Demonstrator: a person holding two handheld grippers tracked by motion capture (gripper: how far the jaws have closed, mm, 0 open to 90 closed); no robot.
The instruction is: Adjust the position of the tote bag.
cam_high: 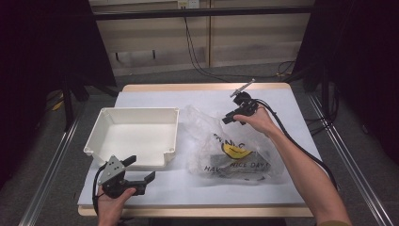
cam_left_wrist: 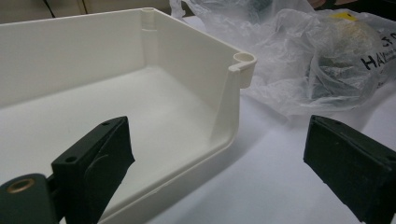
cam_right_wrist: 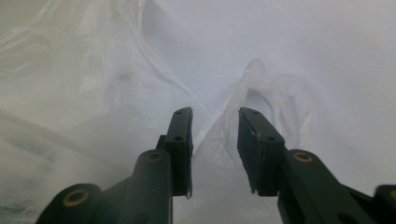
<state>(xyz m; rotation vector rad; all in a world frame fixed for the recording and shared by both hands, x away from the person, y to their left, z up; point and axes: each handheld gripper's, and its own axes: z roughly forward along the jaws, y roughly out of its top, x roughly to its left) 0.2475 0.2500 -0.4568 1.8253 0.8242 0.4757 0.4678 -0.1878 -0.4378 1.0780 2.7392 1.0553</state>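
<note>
While the person's right forearm stretched across the white table (cam_high: 291,188) from its near edge, the right gripper (cam_high: 234,116) pointed down at the far top of the clear plastic bag (cam_high: 226,150), its cable trailing back along the arm. That bag lay crumpled just right of the white bin (cam_high: 134,136), printed with black letters and a yellow face. The left hand (cam_high: 110,207) sat low at the table's near edge, just in front of the bin, with the left gripper (cam_high: 141,170) held level and aimed toward the bin's near right corner.

From the right gripper view, a raised fold of the bag (cam_right_wrist: 219,130) stood between the two narrowed jaws (whether the pads actually pressed the film could not be told). The left gripper view showed its own jaws released and spread wide, nothing between them, one before the bin wall (cam_left_wrist: 224,116) and the other over bare table.

Seen from above and from the left gripper view, the bin was empty. Inside the bag (cam_left_wrist: 327,60) a dark, rounded shape showed through the film, too blurred to identify.
</note>
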